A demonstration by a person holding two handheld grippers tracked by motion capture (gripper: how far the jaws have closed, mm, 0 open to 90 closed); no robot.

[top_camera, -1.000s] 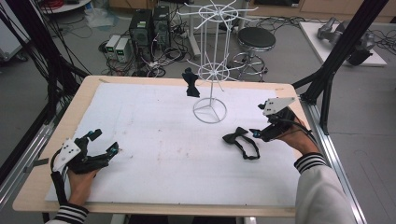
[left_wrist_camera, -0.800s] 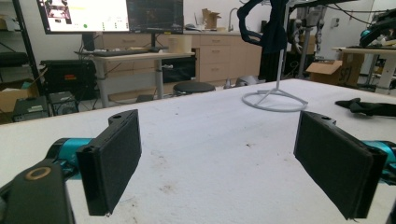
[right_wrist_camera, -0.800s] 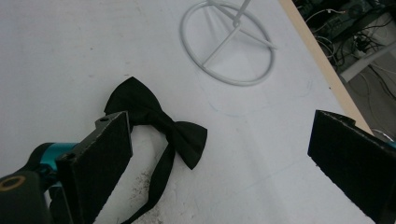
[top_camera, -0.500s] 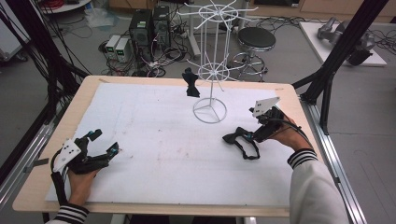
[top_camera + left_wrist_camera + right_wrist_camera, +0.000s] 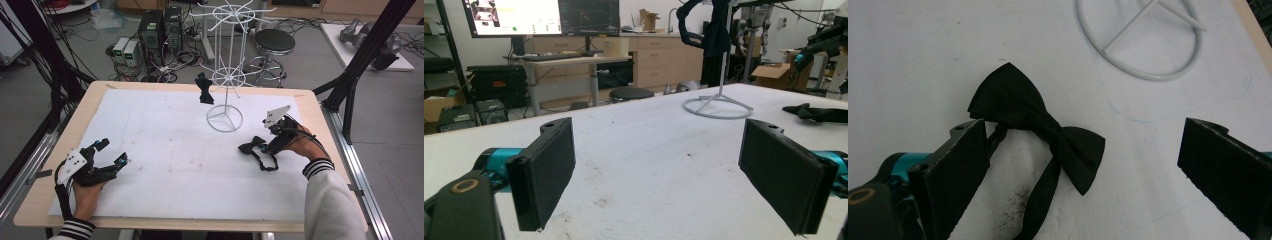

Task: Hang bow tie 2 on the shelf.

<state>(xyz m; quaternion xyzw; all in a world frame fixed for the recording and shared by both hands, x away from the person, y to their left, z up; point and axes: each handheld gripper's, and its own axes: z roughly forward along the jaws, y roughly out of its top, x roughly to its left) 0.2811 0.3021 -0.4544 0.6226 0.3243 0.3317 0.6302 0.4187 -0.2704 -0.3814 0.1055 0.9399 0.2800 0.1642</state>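
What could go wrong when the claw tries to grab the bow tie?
The right claw is open over the bow tie, which lies flat on the white table cover, so it might pinch only an edge and slip off. The strap trails loose and could snag or dangle. The wire rack stands close by; a hurried lift might bump it, and another bow tie hangs there.

On the white-covered table [image 5: 165, 145], the right hand-held gripper [image 5: 270, 145] hovered at a black bow tie [image 5: 252, 146] lying near the white wire stand [image 5: 225, 75]. A second bow tie [image 5: 203, 89] hung from the stand. The left hand-held gripper [image 5: 114, 154] rested near the front-left corner, jaws spread.
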